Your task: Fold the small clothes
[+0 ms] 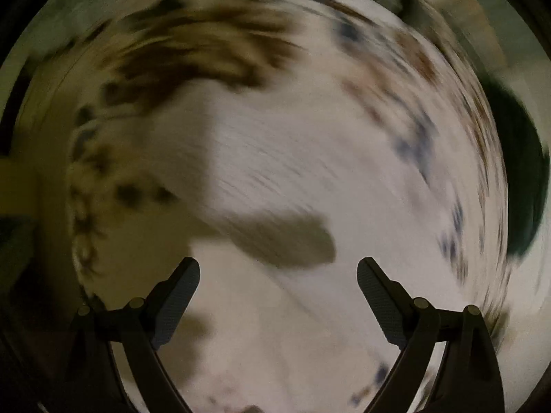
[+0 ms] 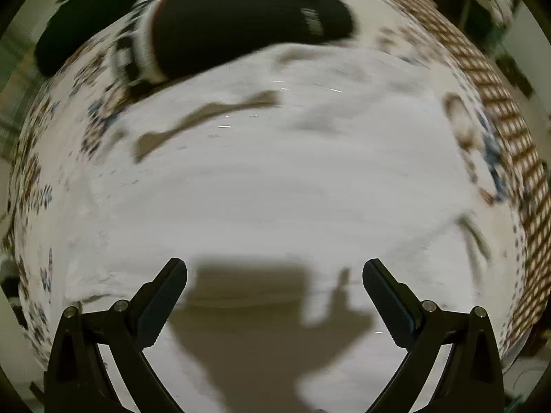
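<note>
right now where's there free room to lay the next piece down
Free: the plain white cloth ahead of the open right gripper, bordered by the patterned cover at the sides. Crowded: the far edge, where a dark garment lies. The left view is too blurred to judge.

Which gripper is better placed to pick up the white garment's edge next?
Probably the right gripper: open and empty over the white garment, with its hem in clear view. The left gripper is open too, but its view is too blurred to place an edge.

A garment (image 2: 275,179) lies flat on the patterned cloth (image 2: 516,158), with a folded piece (image 2: 241,17) behind it.
</note>
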